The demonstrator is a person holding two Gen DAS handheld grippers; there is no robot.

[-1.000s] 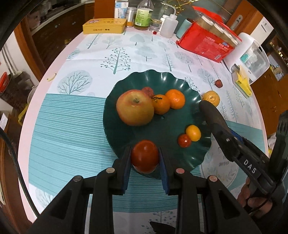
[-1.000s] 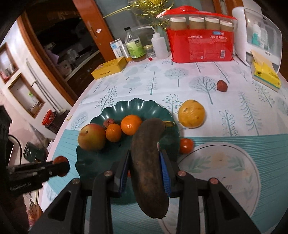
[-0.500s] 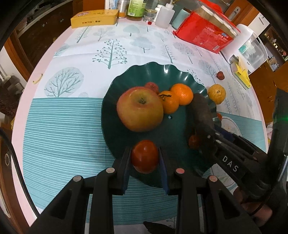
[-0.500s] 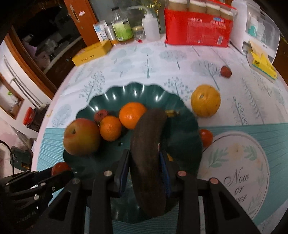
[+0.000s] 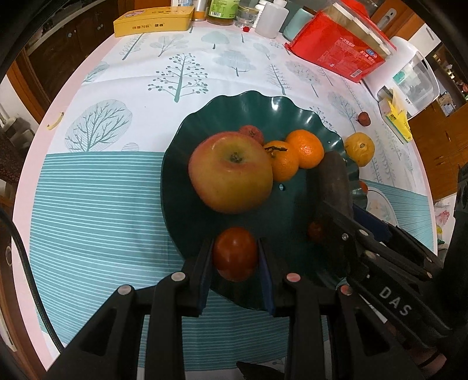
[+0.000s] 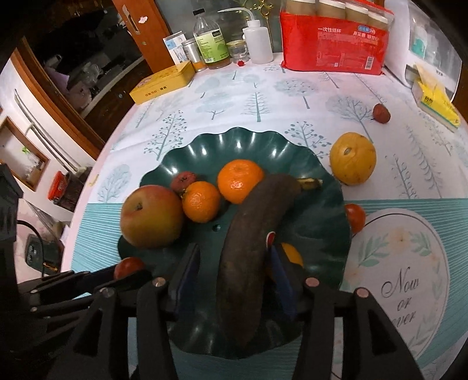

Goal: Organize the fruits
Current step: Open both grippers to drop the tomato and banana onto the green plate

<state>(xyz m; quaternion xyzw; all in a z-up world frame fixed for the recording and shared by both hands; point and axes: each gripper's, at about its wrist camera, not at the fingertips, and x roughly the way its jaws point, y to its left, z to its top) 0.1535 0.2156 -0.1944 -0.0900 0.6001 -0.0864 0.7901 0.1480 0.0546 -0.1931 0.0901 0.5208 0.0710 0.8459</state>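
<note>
My left gripper (image 5: 235, 248) is shut on a red tomato (image 5: 235, 253), low over the near rim of the dark green wavy plate (image 5: 234, 117). My right gripper (image 6: 234, 257) has its jaws opening around a brown banana (image 6: 257, 222) that lies in the plate (image 6: 239, 143); the left pad stands clear of it. On the plate also sit an apple (image 5: 231, 172), two mandarins (image 6: 239, 181) and a small red fruit (image 6: 182, 179). A yellow orange (image 6: 352, 157), a small tomato (image 6: 355, 217) and a little red fruit (image 6: 381, 113) lie on the cloth.
At the back stand a yellow tin (image 5: 153, 20), bottles (image 6: 209, 38), a red pack of cups (image 6: 333, 43), a white appliance (image 5: 409, 73) and a yellow tissue pack (image 6: 435, 102). The round table's edge curves close on the left.
Both grippers sank toward the plate. The banana came down to rest in it, and the right jaws have parted from its sides. The left stays shut on the tomato.
</note>
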